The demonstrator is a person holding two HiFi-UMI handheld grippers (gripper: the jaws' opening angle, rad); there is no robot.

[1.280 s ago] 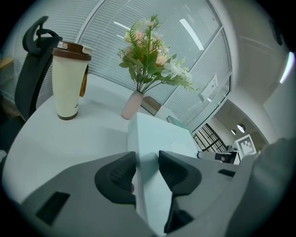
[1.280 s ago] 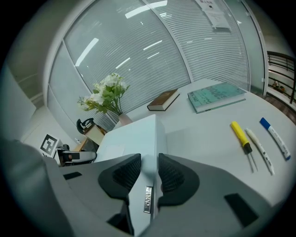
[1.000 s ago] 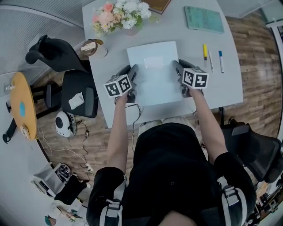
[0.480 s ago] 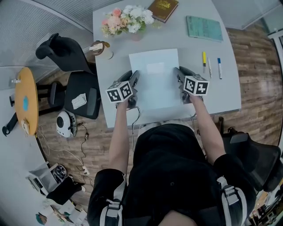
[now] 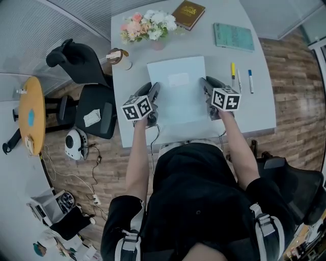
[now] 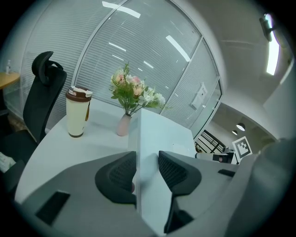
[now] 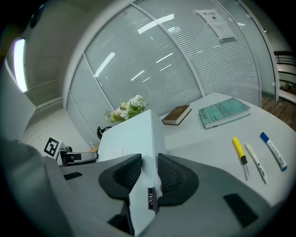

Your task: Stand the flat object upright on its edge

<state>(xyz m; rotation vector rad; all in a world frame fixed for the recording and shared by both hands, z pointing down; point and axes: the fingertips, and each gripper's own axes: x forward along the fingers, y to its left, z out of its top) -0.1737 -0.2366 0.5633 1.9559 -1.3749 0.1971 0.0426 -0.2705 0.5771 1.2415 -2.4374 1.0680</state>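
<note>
A flat white closed laptop (image 5: 178,92) lies on the grey table (image 5: 260,107) in front of me, with a pale label on its lid. My left gripper (image 5: 153,90) is clamped on its left edge and my right gripper (image 5: 206,85) on its right edge. In the left gripper view the laptop (image 6: 162,134) runs away between the two dark pads of the left gripper (image 6: 147,169). In the right gripper view the right gripper (image 7: 149,171) presses both pads on the laptop (image 7: 134,134), just above a small metal port in its side.
At the table's far edge stand a vase of flowers (image 5: 147,25), a brown book (image 5: 187,11) and a teal notebook (image 5: 234,35). Three pens (image 5: 239,76) lie to the laptop's right, a lidded cup (image 5: 119,57) to its left. Black office chairs (image 5: 91,107) stand left of the table.
The head view has drifted, so the table sits a little lower and to the right in the picture. Both grippers stay on the laptop's sides.
</note>
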